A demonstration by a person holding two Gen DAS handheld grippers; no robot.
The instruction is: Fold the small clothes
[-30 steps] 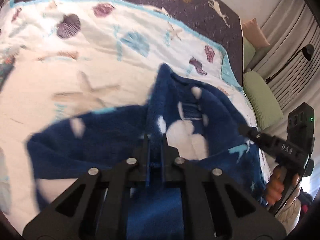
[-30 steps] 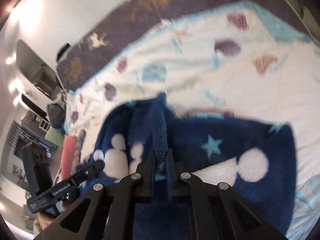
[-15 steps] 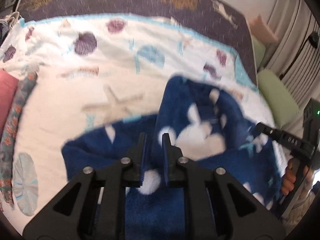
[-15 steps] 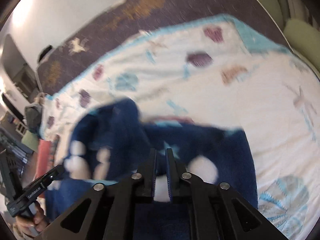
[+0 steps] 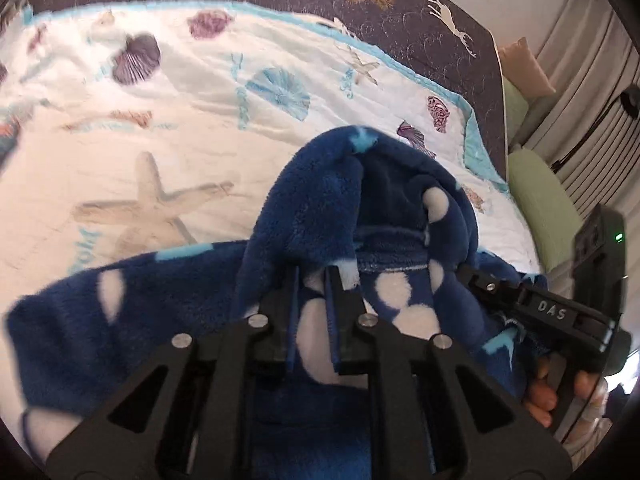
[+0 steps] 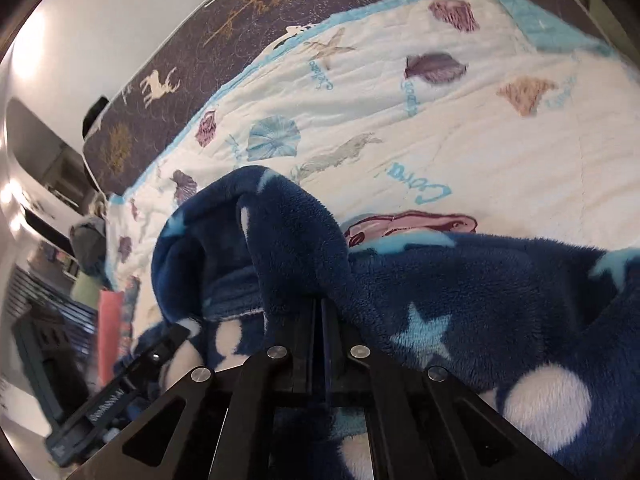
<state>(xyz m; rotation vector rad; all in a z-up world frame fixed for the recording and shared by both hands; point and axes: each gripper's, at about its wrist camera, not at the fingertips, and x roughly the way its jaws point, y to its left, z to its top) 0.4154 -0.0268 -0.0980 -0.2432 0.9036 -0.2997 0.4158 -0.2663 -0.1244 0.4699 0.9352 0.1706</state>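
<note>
My left gripper (image 5: 312,280) clamped the blue fleece garment (image 5: 172,312) 1 s ago; jaws have since parted and now sit slightly apart with fleece between them, hold unclear. Right gripper (image 6: 318,312) is unchanged in closure, but the fold it pinches has bunched into a taller hump. Right gripper (image 5: 532,312) has moved in from the far right of the left view and now touches the garment. Motion blur has mostly cleared.
</note>
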